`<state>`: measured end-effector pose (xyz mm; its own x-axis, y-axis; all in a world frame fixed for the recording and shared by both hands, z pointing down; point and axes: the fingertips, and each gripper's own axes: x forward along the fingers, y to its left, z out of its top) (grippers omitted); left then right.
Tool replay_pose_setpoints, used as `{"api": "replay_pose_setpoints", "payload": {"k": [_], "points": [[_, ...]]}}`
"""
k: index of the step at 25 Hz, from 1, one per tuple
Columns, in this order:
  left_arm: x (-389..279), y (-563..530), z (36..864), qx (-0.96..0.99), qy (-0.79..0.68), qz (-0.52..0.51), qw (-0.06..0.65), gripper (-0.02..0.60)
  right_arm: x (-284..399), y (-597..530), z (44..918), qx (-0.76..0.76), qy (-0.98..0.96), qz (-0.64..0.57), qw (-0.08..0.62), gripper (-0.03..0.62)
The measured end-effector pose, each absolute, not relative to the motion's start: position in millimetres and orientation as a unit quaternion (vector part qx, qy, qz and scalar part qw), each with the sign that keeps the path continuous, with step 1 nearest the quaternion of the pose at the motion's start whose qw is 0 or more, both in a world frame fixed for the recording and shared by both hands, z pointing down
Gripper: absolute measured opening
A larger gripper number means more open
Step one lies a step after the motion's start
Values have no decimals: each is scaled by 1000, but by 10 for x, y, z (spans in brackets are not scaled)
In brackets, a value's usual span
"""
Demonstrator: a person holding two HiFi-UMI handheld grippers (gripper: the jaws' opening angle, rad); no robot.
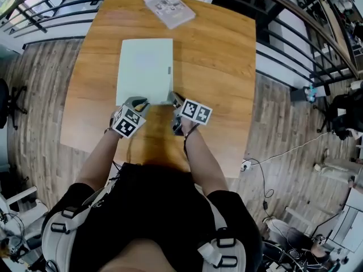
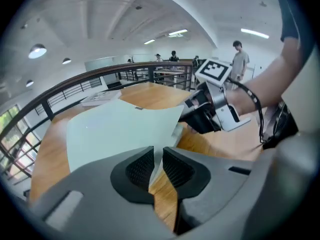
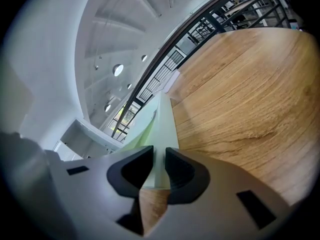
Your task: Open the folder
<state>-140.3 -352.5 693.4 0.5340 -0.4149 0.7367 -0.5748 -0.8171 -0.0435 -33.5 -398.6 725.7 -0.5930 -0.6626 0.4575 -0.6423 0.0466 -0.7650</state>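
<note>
A pale green folder (image 1: 144,67) lies flat on the wooden table (image 1: 218,55), with both grippers at its near edge. My left gripper (image 1: 138,102) is at the near left part of that edge. In the left gripper view its jaws (image 2: 156,156) are closed on the thin top cover (image 2: 115,129), which curves up off the table. My right gripper (image 1: 176,98) is at the folder's near right corner and also shows in the left gripper view (image 2: 192,115). In its own view the right gripper (image 3: 159,166) is shut on the folder's edge (image 3: 163,119).
A white book or booklet (image 1: 169,7) lies at the table's far edge. A dark metal railing (image 1: 295,21) runs round the far and right sides of the table. The table's near edge is close behind the grippers. Some people stand far off beyond the railing (image 2: 240,59).
</note>
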Motion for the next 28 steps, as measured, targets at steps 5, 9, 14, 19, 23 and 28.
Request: {"api": "replay_pose_setpoints", "payload": {"k": [5,9,14,19,23,28], "points": [[-1498,-3574,6619,887,-307,324,118,41,-330,-3993,7269,-462,724,-512,-11,81],[-1695,-3615,6293,899,-335,251,128,35,-318,-3984,7283,-475,724,-499,-37,81],[-2251,-3643,5887,890,-404,156,140,15,-302,-3999,7260,-494,736,-452,-95,81],[-3044,-3635,5725,848,-498,97,154,2,-323,-4002,7220,-504,735,-443,-98,80],[-3614,-3632,5851,801,-565,64,188,2,-319,-3994,7205,-511,730,-444,-95,80],[-4229,-3624,6213,733,-632,58,245,3,-330,-3990,7198,-521,725,-438,-106,80]]}}
